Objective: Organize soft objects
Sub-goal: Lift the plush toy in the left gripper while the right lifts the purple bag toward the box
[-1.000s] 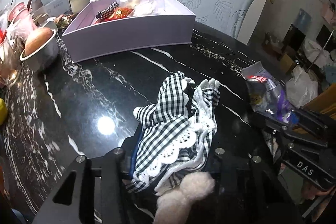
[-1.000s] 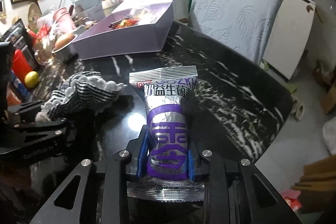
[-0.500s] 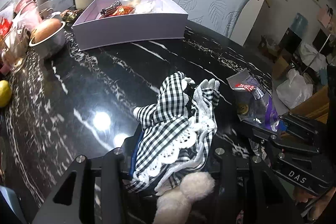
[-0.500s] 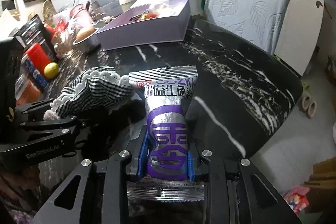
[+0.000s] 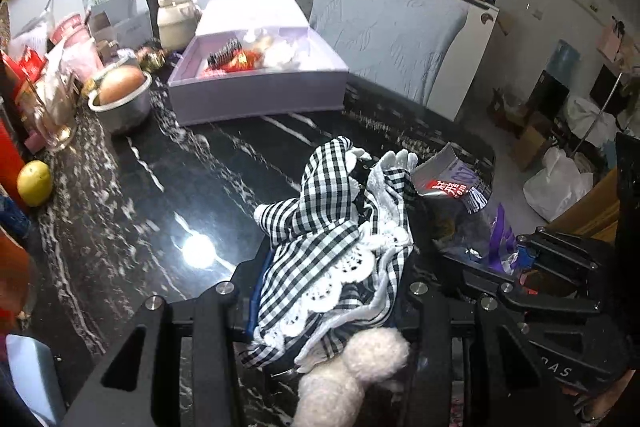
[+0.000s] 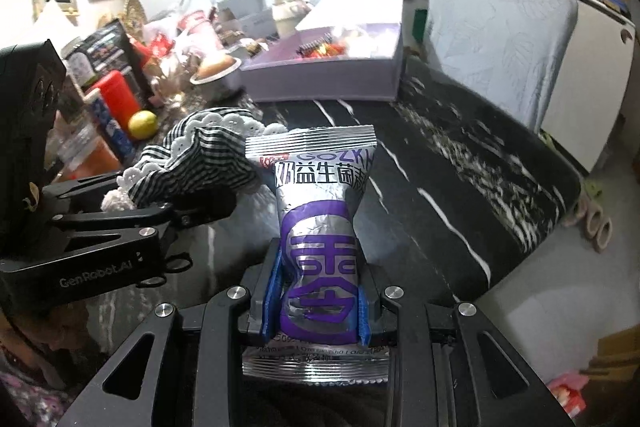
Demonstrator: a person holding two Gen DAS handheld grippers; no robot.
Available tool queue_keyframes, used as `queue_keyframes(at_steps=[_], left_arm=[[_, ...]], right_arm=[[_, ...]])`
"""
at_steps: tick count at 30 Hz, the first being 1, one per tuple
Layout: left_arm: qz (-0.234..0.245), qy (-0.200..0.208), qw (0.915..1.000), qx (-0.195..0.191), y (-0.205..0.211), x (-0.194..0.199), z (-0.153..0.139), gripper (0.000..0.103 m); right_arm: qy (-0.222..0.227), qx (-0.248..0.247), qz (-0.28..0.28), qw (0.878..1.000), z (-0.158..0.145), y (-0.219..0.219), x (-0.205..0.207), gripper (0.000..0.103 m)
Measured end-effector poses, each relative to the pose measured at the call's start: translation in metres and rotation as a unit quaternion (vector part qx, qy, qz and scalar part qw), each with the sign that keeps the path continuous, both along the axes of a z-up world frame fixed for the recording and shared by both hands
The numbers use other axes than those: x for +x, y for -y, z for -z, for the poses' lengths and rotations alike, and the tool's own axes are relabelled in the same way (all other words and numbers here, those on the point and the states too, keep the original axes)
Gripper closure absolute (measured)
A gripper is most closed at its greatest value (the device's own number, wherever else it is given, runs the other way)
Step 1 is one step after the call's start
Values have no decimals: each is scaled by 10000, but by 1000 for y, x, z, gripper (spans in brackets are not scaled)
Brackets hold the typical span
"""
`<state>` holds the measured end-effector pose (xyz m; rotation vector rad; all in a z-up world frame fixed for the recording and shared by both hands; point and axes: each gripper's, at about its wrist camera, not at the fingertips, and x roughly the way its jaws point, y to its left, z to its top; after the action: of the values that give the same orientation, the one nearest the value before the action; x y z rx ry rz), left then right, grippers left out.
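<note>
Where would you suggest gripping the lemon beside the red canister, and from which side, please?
Grip the lemon across its round middle, coming from above, fingers closing along the table edge. It sits low on the black table with the red canister and clutter close behind, so only the top and the open table side look free. Both grippers are full, so one load would need setting down first.

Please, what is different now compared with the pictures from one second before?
Both grippers have drawn back from the lavender box and risen: it looks smaller and farther, and more black table shows. Nothing was taken or released. The left gripper still holds the checked cloth toy, the right gripper still the silver and purple snack packet.
</note>
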<state>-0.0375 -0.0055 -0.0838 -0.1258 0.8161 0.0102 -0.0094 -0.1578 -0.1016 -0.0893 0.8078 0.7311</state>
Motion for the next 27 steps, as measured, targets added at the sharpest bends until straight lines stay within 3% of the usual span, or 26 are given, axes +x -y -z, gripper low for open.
queue_keyframes(at_steps=[13, 27], left_arm=[[-38, 871, 9960, 207, -11, -10, -64, 60], [-242, 1581, 9864, 382, -37, 37, -122, 60]], right_arm=[[788, 303, -267, 9961, -64, -9, -6, 73], [1429, 606, -447, 9869, -123, -30, 42, 73]])
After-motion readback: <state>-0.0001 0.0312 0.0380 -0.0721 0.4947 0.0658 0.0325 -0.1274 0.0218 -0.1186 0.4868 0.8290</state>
